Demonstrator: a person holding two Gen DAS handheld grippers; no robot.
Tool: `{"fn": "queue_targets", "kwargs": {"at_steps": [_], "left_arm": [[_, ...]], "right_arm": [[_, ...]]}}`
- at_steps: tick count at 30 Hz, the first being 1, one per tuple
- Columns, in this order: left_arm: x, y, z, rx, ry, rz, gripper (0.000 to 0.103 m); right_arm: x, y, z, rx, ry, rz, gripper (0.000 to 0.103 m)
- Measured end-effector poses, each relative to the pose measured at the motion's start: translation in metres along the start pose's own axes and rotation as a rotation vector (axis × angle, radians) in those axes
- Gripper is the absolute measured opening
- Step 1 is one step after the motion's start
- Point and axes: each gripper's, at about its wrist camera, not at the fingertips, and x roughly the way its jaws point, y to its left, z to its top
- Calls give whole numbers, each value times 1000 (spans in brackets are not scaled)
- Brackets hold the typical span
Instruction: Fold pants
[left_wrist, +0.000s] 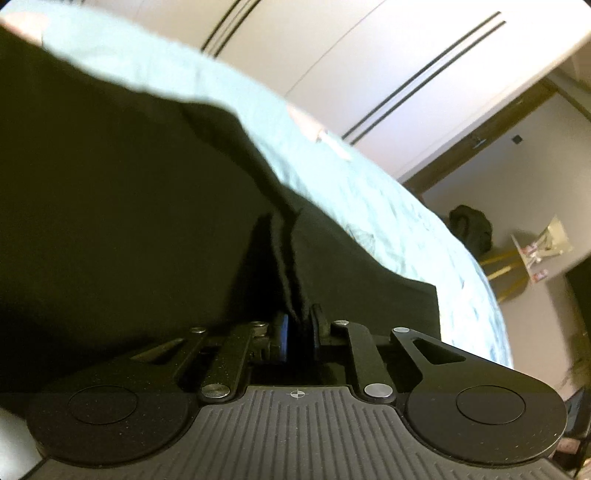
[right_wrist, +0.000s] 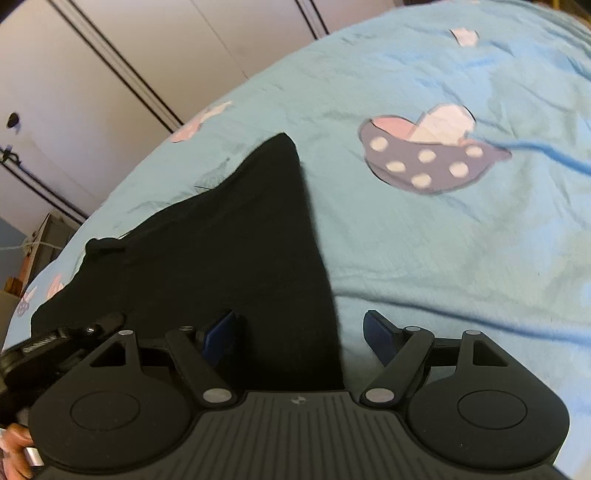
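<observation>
Black pants (left_wrist: 129, 221) lie spread on a light blue bed sheet (left_wrist: 332, 177). In the left wrist view my left gripper (left_wrist: 298, 325) is shut on a raised fold of the black cloth, which bunches into a ridge between the pads. In the right wrist view the pants (right_wrist: 229, 258) taper to a corner far up the sheet (right_wrist: 443, 258). My right gripper (right_wrist: 301, 334) stands open above the pants' right edge. The cloth lies under the left blue pad (right_wrist: 221, 332), and the right pad (right_wrist: 380, 336) is over bare sheet. Neither pad presses on the cloth.
The sheet carries cartoon prints, one a dotted purple bowl (right_wrist: 424, 155). White wardrobe doors (left_wrist: 369, 55) stand behind the bed. A dark bag (left_wrist: 471, 229) and a small stand are beyond the bed's right edge. A hand (right_wrist: 14, 446) shows at lower left.
</observation>
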Motion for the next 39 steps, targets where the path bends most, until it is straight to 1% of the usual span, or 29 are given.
{"fn": "queue_targets", "kwargs": {"at_steps": [2,5,7,8,9,11,12,14,15,16,17,18,19,21,22,23,26,27,28,29,30,31,32,33,34,35,36,38,39], "left_arm": [[-18,-6,3,77,-50,68,14],[-46,-16,2,234,-157,181,14],[-61,-15,1,281,-209,239,15],[-66,-13,0,293,-237,255,16],[-70,-8,-1,294,-254,271,19],[-68,5,-2,258,-246,307,25],[-68,15,-2,219,-232,304,34],[-68,39,-2,115,-200,245,40],[-68,52,-1,51,-180,216,45],[-68,61,0,-4,-171,193,56],[-66,70,0,-59,-165,167,63],[-63,73,-2,-107,-158,136,69],[-62,79,-3,-142,-150,106,69],[-60,89,-5,-200,-115,54,69],[-57,91,-7,-213,-104,45,69],[-54,88,-8,-208,-101,49,69],[-48,75,-13,-126,-101,93,68],[-44,73,-14,-107,-101,95,63],[-42,68,-16,-87,-94,94,55],[-38,64,-18,-66,-79,97,51],[-36,62,-20,-57,-69,104,37],[-32,61,-24,-55,-55,112,28],[-28,61,-26,-59,-48,117,25],[-28,61,-28,-63,-53,117,23],[-29,60,-28,-65,-60,113,21],[-32,60,-28,-72,-67,104,19],[-36,60,-27,-84,-82,86,16],[-44,60,-25,-107,-121,59,13],[-49,59,-23,-112,-143,52,13]], "right_arm": [[1,6,0,-16,4,2,77],[2,17,-2,-55,6,14,76],[4,22,-4,-80,4,17,75],[5,26,-6,-92,4,18,70],[8,30,-7,-107,6,15,54],[13,36,-9,-116,25,10,38],[15,37,-10,-102,34,5,38],[15,35,-9,-46,42,15,39],[15,32,-9,1,47,32,47],[14,28,-8,37,56,54,53],[14,26,-9,65,67,78,65],[14,24,-9,80,77,97,69],[14,23,-11,81,86,100,69],[11,25,-15,74,93,72,69],[7,27,-18,81,92,80,69],[2,28,-21,97,99,112,68],[-2,34,-32,128,165,228,68],[0,38,-36,135,187,254,68],[5,41,-38,142,203,270,68],[12,43,-41,156,215,284,68],[17,44,-43,169,214,294,68],[24,46,-46,185,212,301,68],[31,47,-49,213,221,306,68],[37,46,-51,250,232,326,64],[42,47,-54,288,246,367,63],[45,47,-57,318,252,392,62],[48,49,-59,329,250,399,62],[50,48,-60,321,226,363,62],[50,45,-58,329,202,346,58]]}}
